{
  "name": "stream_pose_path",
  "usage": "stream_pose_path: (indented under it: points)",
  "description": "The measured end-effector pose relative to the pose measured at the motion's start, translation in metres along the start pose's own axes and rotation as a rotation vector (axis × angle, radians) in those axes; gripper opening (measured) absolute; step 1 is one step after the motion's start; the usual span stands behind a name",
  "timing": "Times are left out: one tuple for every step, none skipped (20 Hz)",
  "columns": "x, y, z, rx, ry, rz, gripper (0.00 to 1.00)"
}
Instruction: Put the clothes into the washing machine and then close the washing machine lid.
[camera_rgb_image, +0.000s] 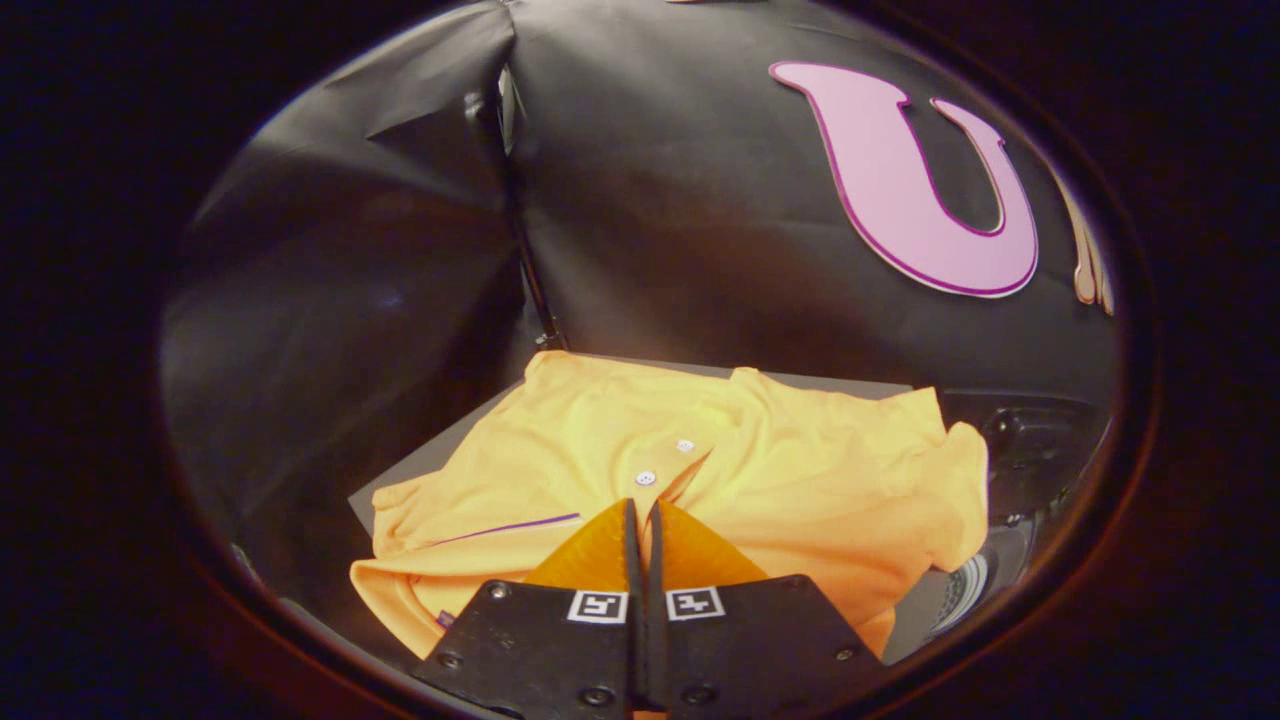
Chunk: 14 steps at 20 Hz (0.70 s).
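An orange polo shirt (800, 470) with white buttons lies spread and rumpled on a grey surface (420, 460), just ahead of and under my fingers. My gripper (641, 508) is shut, its two orange fingers (600, 550) pressed side by side with only a thin slit between them. The tips sit right over the shirt's button placket. No fold of cloth shows between the fingers, and the shirt is not lifted. To the right of the shirt a dark machine body (1035, 450) shows in part, with a round ribbed grey part (960, 590) below it.
Black cloth walls close in behind and to the left of the shirt, meeting at a corner pole (530, 270). The grey surface ends shortly left of the shirt. The shirt's right sleeve hangs over toward the dark machine.
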<state>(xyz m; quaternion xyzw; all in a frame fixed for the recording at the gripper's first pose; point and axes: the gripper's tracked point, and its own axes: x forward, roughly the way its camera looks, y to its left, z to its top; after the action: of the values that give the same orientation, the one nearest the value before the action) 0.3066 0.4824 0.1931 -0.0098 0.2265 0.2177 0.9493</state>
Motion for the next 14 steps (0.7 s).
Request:
stream_pose_path:
  points:
    - [-0.002, -0.001, 0.008, 0.004, -0.016, -0.017, 0.00]
    - [-0.007, -0.005, 0.018, 0.016, -0.030, -0.034, 0.00]
    - [-0.014, -0.009, 0.026, 0.028, -0.047, -0.054, 0.00]
    - [-0.021, -0.013, 0.034, 0.038, -0.064, -0.080, 0.00]
    - [-0.031, -0.015, 0.045, 0.042, -0.083, -0.113, 0.00]
    - [-0.041, -0.021, 0.057, 0.036, -0.102, -0.150, 0.00]
    - [-0.052, -0.027, 0.068, 0.028, -0.122, -0.196, 0.00]
    - [-0.062, -0.037, 0.081, 0.015, -0.138, -0.250, 0.00]
    - [-0.078, -0.047, 0.095, 0.003, -0.147, -0.303, 0.00]
    - [-0.091, -0.053, 0.103, -0.001, -0.154, -0.348, 0.00]
    - [-0.102, -0.053, 0.111, 0.010, -0.159, -0.379, 0.00]
    - [-0.108, -0.048, 0.113, 0.029, -0.160, -0.402, 0.00]
    - [-0.112, -0.050, 0.118, 0.051, -0.164, -0.420, 0.00]
    - [-0.117, -0.052, 0.124, 0.072, -0.164, -0.442, 0.00]
